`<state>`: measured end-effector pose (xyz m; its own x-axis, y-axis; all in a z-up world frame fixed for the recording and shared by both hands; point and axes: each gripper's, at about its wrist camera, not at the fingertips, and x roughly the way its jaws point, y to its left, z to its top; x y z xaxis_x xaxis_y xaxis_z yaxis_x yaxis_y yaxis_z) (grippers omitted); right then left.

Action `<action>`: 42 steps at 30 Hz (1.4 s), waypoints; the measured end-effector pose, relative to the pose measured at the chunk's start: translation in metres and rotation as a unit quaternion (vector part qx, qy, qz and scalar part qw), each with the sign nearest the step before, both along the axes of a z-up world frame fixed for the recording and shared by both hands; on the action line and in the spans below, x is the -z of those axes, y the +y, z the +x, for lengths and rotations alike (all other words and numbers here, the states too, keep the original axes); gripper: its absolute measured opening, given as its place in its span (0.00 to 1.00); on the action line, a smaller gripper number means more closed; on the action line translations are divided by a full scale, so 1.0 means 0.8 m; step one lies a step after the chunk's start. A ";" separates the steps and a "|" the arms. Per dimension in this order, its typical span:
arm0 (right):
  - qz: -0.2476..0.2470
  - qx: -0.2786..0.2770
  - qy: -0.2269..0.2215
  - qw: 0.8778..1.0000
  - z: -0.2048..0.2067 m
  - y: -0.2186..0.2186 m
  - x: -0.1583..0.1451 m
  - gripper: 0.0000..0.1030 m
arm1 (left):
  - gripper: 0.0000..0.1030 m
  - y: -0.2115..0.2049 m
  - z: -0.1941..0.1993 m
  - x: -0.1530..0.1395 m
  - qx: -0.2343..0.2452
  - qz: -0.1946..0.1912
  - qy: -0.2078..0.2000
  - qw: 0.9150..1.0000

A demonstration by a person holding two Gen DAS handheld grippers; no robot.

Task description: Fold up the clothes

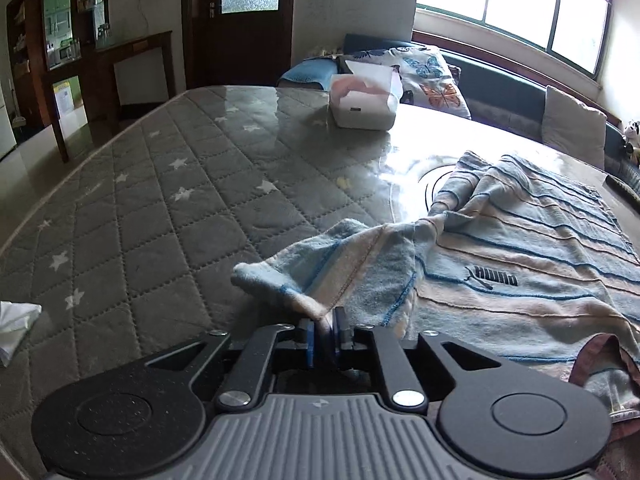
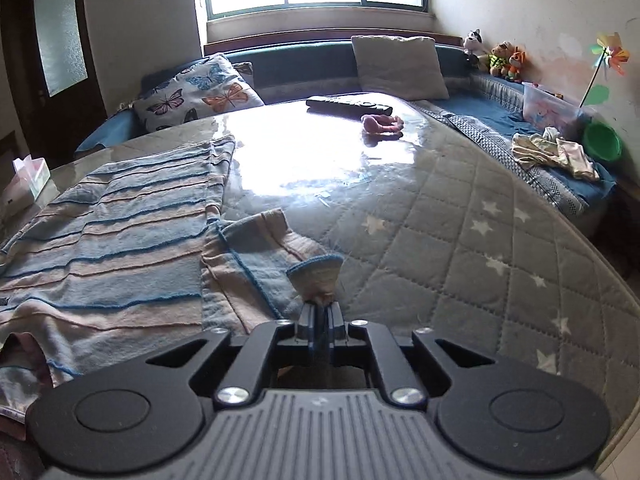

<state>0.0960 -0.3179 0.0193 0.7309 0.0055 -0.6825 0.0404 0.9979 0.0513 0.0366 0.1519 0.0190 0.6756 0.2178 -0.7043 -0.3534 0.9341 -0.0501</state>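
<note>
Now we see the striped shirt (image 1: 520, 248) spread on the quilted tabletop (image 1: 160, 200), toward its near edge. Our left gripper (image 1: 325, 322) pinches one sleeve's end, our right gripper (image 2: 320, 312) what looks like the other cuff, both fingers nearly closed on cloth.

Striped shirt (image 1: 520, 248) in pale blue, cream and pink, black logo on chest. Spread flat on quilted table cover, neck at near edge. Both short sleeves (image 2: 256, 248) drawn outward, tips lifted off surface. Fabric slightly rumpled at far hem.
</note>
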 end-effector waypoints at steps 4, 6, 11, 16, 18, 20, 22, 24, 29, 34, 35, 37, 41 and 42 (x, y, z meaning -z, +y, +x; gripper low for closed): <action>-0.011 0.004 -0.014 1.000 0.000 0.000 -0.015 0.13 | 0.41 0.004 -0.001 -0.011 -0.013 0.018 -0.005 1.000; -0.015 -0.002 -0.017 1.000 0.002 0.002 -0.019 0.17 | 0.42 0.007 -0.004 -0.019 -0.019 0.022 -0.014 0.999; -0.021 -0.032 -0.013 0.999 0.011 0.014 -0.019 0.26 | 0.45 -0.024 0.007 -0.015 0.040 0.015 -0.011 0.999; -0.020 -0.052 0.005 0.998 0.025 0.023 -0.004 0.26 | 0.43 -0.062 0.021 -0.008 0.111 0.006 -0.003 0.994; -0.024 -0.056 0.015 0.998 0.029 0.024 0.002 0.26 | 0.43 -0.077 0.027 -0.005 0.139 0.002 0.000 0.990; -0.032 -0.061 0.019 0.997 0.028 0.024 0.005 0.26 | 0.43 -0.092 0.032 -0.002 0.167 -0.002 0.003 0.986; -0.040 -0.061 0.022 0.997 0.027 0.024 0.001 0.26 | 0.43 -0.106 0.036 0.001 0.194 -0.005 0.006 0.981; -0.044 -0.069 0.021 0.996 0.023 0.027 -0.003 0.26 | 0.43 -0.117 0.031 0.002 0.217 -0.003 0.007 0.976; -0.036 -0.149 0.015 0.988 0.002 0.060 -0.028 0.26 | 0.43 -0.142 0.018 0.004 0.274 0.002 0.010 0.962; -0.016 -0.240 0.018 0.970 -0.019 0.103 -0.044 0.26 | 0.41 -0.157 0.011 0.008 0.306 0.005 0.016 0.952; -0.014 -0.262 0.019 0.965 -0.024 0.114 -0.045 0.25 | 0.39 -0.157 0.010 0.009 0.307 0.005 0.018 0.951; -0.014 -0.308 0.021 0.951 -0.035 0.140 -0.046 0.25 | 0.32 -0.157 0.010 0.012 0.309 0.006 0.021 0.951; -0.028 -0.352 0.030 0.935 -0.046 0.173 -0.036 0.25 | 0.24 -0.158 0.008 0.013 0.314 0.012 0.022 0.949; -0.032 -0.360 0.032 0.932 -0.047 0.179 -0.033 0.25 | 0.23 -0.159 0.007 0.011 0.314 0.015 0.020 0.949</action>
